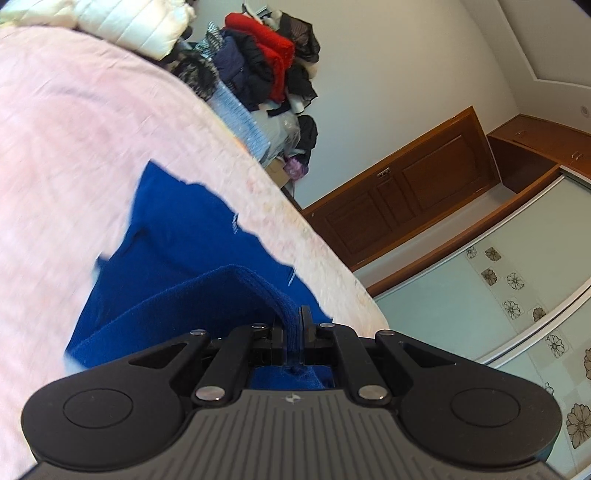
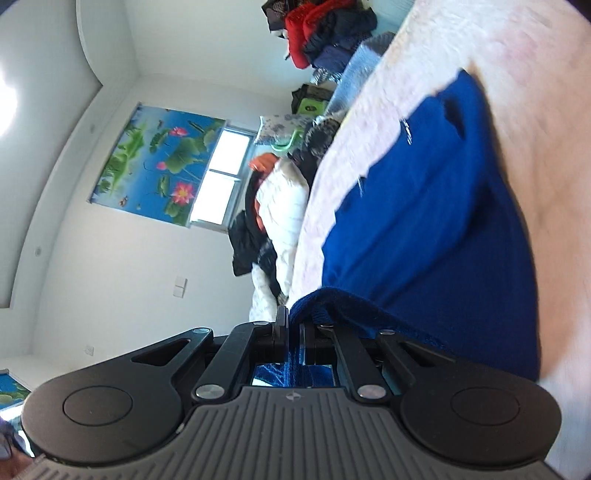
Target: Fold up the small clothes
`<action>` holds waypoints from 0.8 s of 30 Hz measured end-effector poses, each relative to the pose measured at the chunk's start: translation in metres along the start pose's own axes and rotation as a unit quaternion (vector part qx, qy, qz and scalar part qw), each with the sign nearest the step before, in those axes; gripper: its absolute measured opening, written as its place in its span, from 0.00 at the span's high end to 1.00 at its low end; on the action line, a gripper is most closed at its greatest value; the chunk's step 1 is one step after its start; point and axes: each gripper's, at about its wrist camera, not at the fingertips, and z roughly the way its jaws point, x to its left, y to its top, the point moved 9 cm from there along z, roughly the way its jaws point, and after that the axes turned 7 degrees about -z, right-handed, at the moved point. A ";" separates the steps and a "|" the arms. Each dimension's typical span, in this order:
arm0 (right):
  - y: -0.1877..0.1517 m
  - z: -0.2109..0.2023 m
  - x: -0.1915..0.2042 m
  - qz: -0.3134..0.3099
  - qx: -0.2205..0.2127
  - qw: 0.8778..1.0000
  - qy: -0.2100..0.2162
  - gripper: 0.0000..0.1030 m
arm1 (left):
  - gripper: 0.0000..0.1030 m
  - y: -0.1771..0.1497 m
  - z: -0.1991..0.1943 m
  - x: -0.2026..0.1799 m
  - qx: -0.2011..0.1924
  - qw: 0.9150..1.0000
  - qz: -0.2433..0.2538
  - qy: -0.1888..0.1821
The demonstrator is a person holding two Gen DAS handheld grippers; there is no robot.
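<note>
A royal blue knit garment lies on the pink bedspread. My left gripper is shut on a ribbed edge of it and holds that edge lifted off the bed. In the right wrist view the same blue garment spreads across the pink bedspread. My right gripper is shut on another edge of it, also raised. Both views are tilted and blurred.
A heap of red, black and navy clothes sits beyond the bed, with a white quilted jacket beside it. A wooden door and wardrobe stand at the far wall. White bedding and a window show in the right wrist view.
</note>
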 end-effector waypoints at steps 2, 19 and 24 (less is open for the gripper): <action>0.026 0.013 -0.007 0.002 -0.007 1.000 0.003 0.92 | 0.95 0.016 0.020 -0.005 -0.002 1.000 0.007 0.000; 0.156 0.113 -0.172 0.130 -0.045 0.984 -0.111 0.82 | 0.95 0.124 0.207 0.075 -0.010 0.991 -0.033 0.132; 0.148 0.113 -0.177 0.122 -0.051 0.984 -0.117 0.75 | 0.89 0.127 0.219 0.093 0.005 0.987 -0.041 0.153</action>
